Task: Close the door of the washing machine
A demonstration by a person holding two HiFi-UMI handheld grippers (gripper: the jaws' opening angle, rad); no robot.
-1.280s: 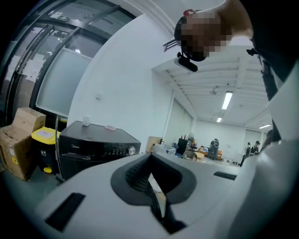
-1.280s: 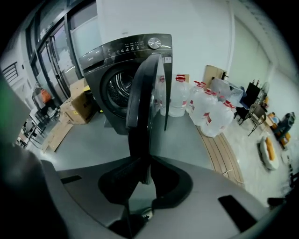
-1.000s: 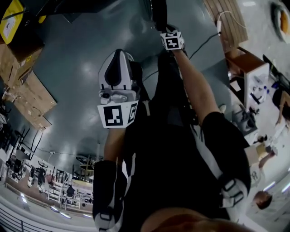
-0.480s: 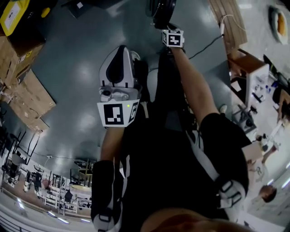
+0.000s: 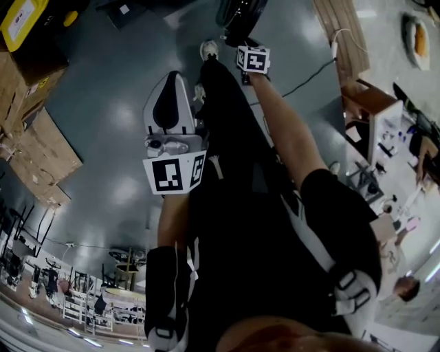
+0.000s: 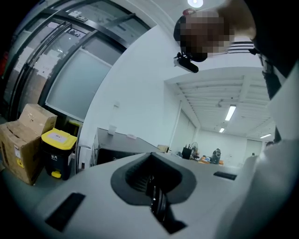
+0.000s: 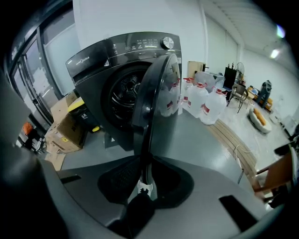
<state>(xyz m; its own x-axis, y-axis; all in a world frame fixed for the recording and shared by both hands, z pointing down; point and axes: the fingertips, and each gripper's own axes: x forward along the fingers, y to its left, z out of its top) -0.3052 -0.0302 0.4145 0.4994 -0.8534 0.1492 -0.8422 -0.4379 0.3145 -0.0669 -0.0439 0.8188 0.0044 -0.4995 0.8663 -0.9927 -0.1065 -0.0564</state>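
Observation:
A dark grey washing machine (image 7: pixel 107 60) stands ahead in the right gripper view, its drum open. Its round glass door (image 7: pixel 156 93) swings out towards me, seen edge-on. My right gripper (image 7: pixel 145 179) has the door's rim between its jaws, which press on it while they are opening slightly. In the head view that gripper's marker cube (image 5: pixel 252 60) sits just below the dark door (image 5: pixel 240 17). My left gripper (image 5: pixel 170 82) hangs lower left, away from the machine. Its jaws (image 6: pixel 156 205) are together with nothing between them.
Cardboard boxes (image 5: pixel 27 130) and a yellow-lidded bin (image 6: pixel 56 151) stand to the left of the machine. Several water jugs (image 7: pixel 205 105) and a slatted wooden pallet (image 7: pixel 233 144) are on its right. A cable (image 5: pixel 309 69) runs across the grey floor.
My right arm has carried its cube a little to the left along the door's edge. The person has stepped forward, and a shoe now shows beside the cube. The left gripper drifted slightly left.

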